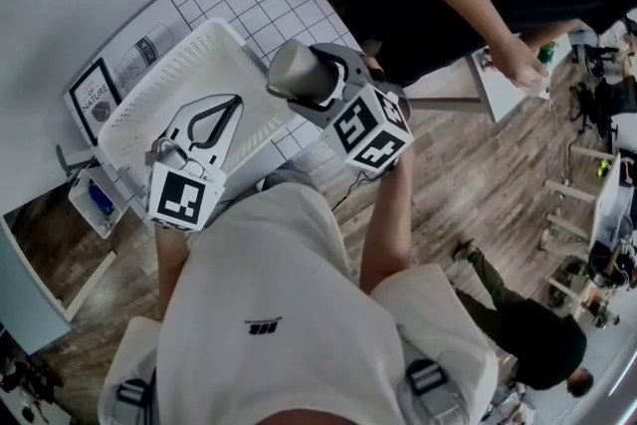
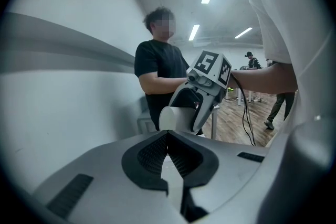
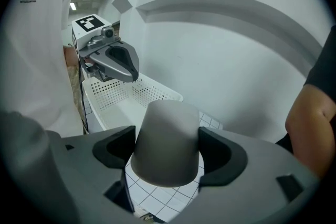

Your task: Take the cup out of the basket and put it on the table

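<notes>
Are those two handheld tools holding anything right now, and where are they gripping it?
The right tool grips the cup by its side walls, one jaw on each side. The left tool is shut and empty.

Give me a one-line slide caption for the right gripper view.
Right claw grips the grey cup above the gridded table, the white perforated basket and the left claw behind it.

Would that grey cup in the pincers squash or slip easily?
The cup shows no dent between the right gripper's jaws, so it is probably stiff. Its sides taper and look smooth, so it might slide out. Laid sideways, it would likely roll in a curve.
</notes>
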Tool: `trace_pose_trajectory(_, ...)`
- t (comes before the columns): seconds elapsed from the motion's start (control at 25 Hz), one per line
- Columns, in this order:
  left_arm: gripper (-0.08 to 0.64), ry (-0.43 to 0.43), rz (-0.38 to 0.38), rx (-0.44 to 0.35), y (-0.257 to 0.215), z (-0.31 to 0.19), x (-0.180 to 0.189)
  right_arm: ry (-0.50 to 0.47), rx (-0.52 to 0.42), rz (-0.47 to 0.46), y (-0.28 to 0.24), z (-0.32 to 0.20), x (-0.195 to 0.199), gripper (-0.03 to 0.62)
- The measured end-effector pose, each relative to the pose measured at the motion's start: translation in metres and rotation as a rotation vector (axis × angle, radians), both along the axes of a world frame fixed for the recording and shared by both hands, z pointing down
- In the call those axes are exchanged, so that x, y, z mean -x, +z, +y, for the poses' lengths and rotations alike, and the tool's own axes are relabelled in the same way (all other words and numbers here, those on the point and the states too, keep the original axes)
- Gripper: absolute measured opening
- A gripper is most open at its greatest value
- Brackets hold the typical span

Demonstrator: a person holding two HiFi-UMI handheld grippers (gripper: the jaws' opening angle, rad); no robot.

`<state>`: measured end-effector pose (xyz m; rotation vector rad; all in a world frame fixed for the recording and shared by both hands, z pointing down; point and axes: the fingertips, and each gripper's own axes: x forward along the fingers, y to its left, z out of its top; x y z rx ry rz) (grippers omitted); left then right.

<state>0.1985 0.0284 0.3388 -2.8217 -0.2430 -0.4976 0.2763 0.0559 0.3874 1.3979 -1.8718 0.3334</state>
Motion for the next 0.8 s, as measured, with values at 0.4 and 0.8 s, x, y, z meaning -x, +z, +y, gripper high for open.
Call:
trace_pose_trajectory(0.4, 0.009, 0.085, -0.024, 0.000, 0.007, 0.014, -0.032, 0.086, 0.024, -0.026, 0.016, 0.017, -0.032, 0.376)
trace_pose_trajectory(0.8, 0.009, 0.146, -0.046, -0.002, 0.019, 0.018, -0.060, 0.150, 0.074, -0.096, 0.059, 0.024, -0.049, 0.376)
